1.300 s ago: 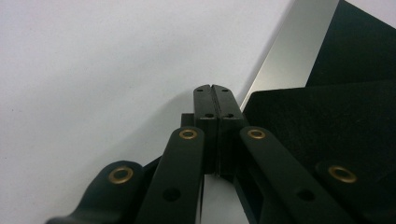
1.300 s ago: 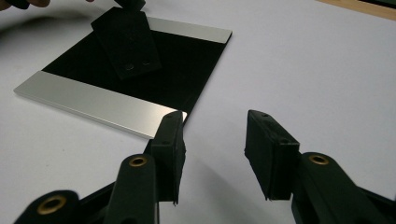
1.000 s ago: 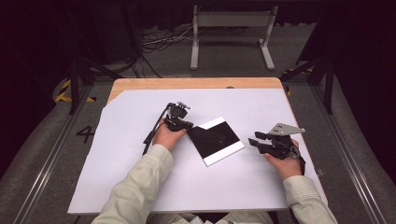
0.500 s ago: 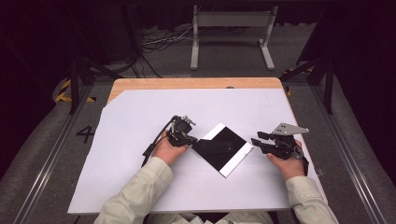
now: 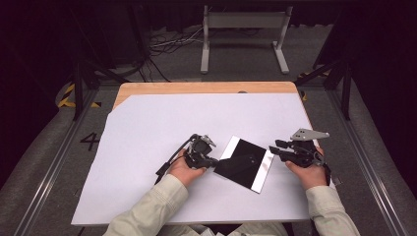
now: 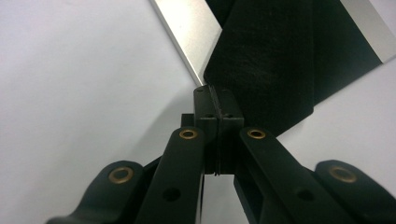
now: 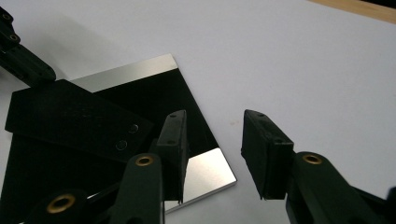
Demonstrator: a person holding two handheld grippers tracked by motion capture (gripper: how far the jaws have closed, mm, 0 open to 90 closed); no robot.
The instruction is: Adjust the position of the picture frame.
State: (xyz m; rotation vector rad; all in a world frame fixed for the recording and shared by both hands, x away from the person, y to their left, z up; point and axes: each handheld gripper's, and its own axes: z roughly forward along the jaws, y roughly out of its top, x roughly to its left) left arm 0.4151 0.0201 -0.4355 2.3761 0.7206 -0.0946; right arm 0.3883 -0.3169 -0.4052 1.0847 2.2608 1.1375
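Two jaws of the left gripper (image 6: 214, 100) are pressed together on the near-left corner of the black panel (image 5: 243, 162), pinching it. The right gripper (image 7: 212, 149) has just been closing; its jaws stand apart at the panel's right silver edge, one pad over that edge, nothing pinched. The panel lies on the white sheet (image 5: 147, 128), between both hands.

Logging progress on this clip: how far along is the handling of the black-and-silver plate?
Done: the left gripper is shut on the black flap over the mirror-like plate.
In hand: the right gripper, fingers parted and just narrowing, is at the plate's near corner.
Left: closing on it.
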